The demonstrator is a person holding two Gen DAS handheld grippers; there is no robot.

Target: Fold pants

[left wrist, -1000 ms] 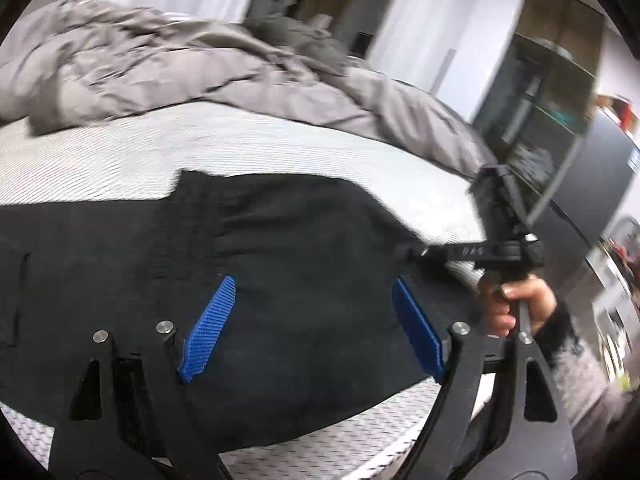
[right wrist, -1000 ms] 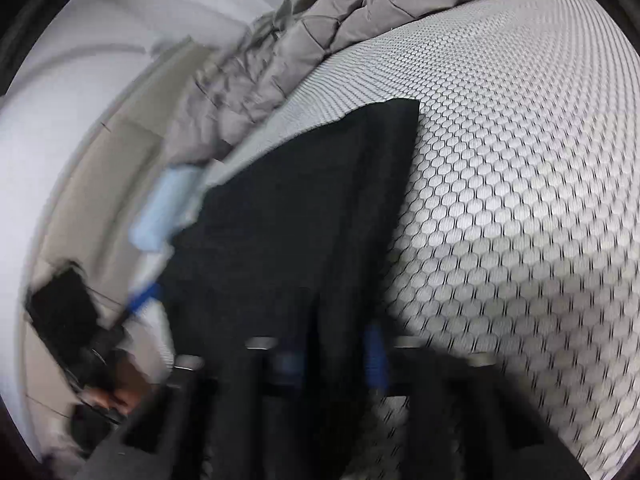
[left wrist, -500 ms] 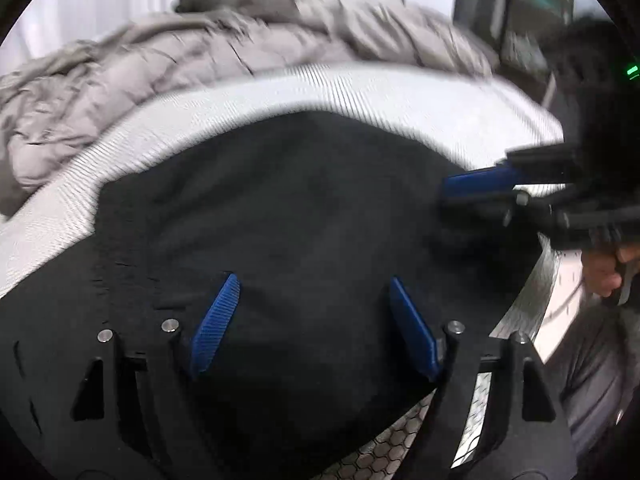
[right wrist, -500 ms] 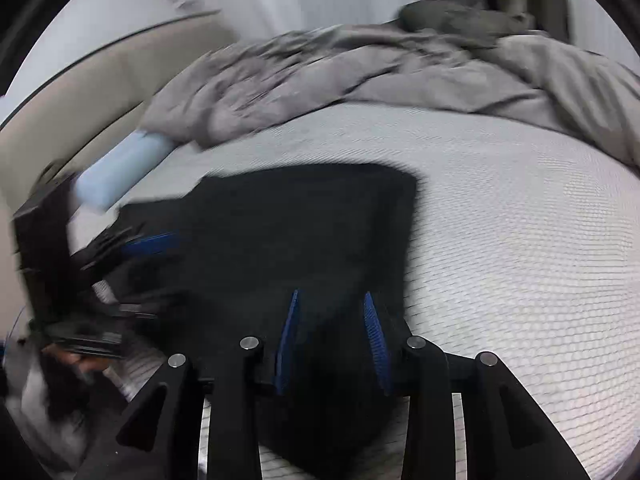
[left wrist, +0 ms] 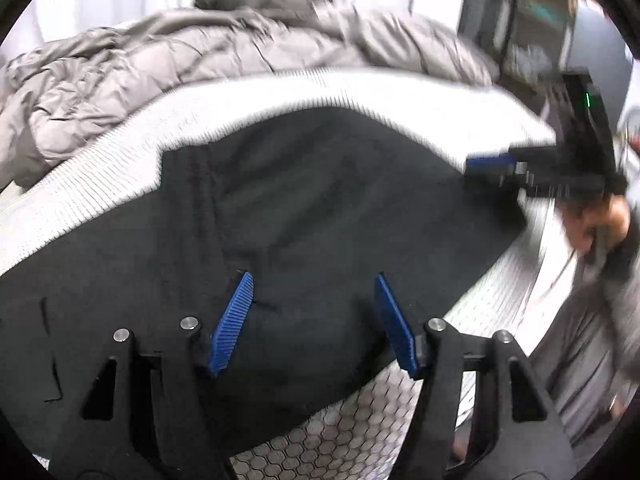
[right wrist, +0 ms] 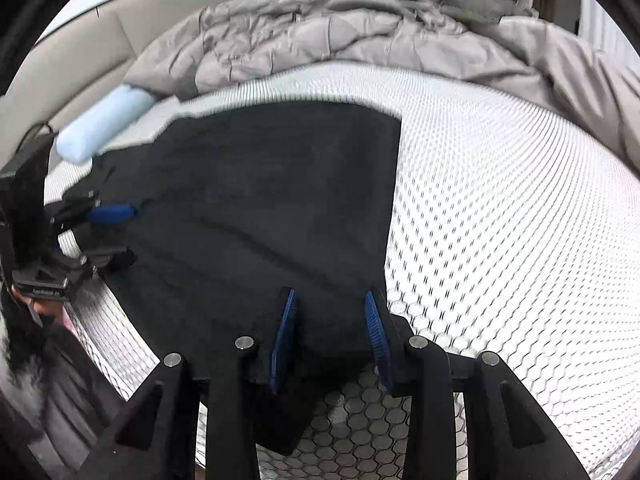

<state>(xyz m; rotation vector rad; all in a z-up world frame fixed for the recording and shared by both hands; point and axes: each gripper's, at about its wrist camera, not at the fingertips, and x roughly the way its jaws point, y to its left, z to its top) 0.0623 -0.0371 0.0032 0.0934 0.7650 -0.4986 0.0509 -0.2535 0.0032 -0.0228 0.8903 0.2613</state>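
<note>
Black pants (left wrist: 312,216) lie spread flat on the white honeycomb-patterned mattress (left wrist: 360,440). They also show in the right wrist view (right wrist: 272,200). My left gripper (left wrist: 314,320) is open, its blue pads over the pants near their front edge, holding nothing. My right gripper (right wrist: 331,340) is open over the pants' near right corner, empty. In the left wrist view the right gripper (left wrist: 520,172) shows at the pants' right end. In the right wrist view the left gripper (right wrist: 96,232) shows at the pants' left end.
A crumpled grey duvet (right wrist: 360,36) is heaped along the far side of the bed. A pale blue rolled pillow (right wrist: 100,124) lies at the left by the beige headboard (right wrist: 68,68). Shelves and dark furniture (left wrist: 532,28) stand beyond the bed's right side.
Both grippers have swung to face across the bed. The right gripper, narrow around the pants' edge a second ago, now stands wider open. The pants lie flatter.
</note>
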